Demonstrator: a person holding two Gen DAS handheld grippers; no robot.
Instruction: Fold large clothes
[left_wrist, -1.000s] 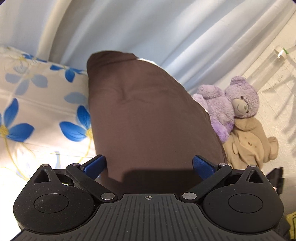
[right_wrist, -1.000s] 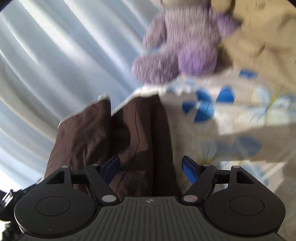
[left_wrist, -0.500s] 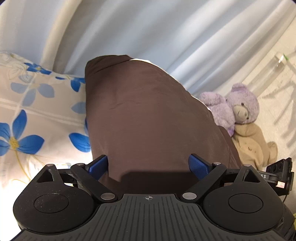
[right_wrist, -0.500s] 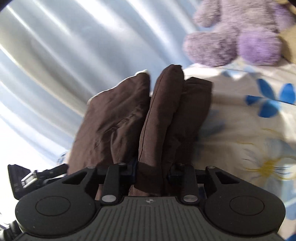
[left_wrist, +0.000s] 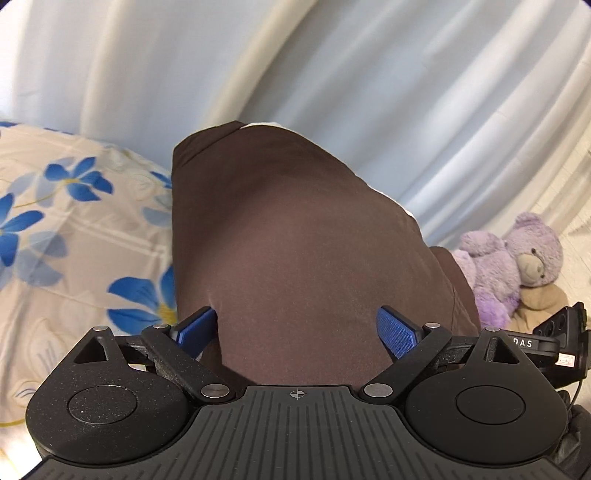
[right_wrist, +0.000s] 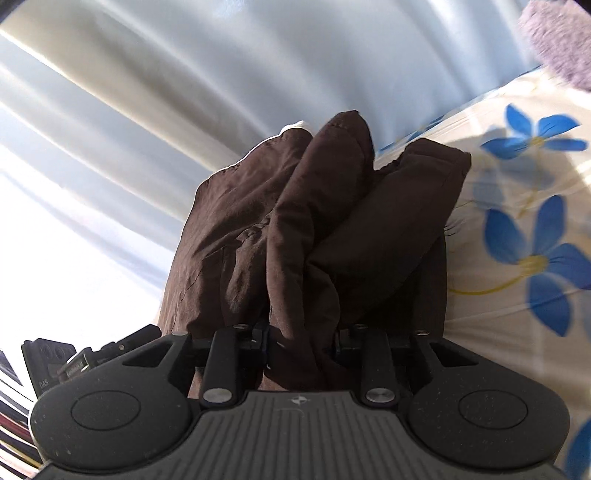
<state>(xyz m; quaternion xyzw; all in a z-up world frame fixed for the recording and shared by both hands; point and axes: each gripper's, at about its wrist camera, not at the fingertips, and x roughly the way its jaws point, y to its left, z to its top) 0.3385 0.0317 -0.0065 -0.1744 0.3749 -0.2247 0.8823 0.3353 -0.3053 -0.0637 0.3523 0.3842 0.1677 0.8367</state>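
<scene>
The brown garment was held bunched in the clamped right gripper above the flowered bedding; the left gripper was spread wide around it; gripping there seemed needed next.

Right gripper pinched tight on a bunched fold of the brown garment — cloth rising in ridges ahead, floral sheet right, pale curtain behind.

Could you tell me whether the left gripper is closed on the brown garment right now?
No, the left gripper is open, its blue pads spread wide either side of the brown garment.
</scene>
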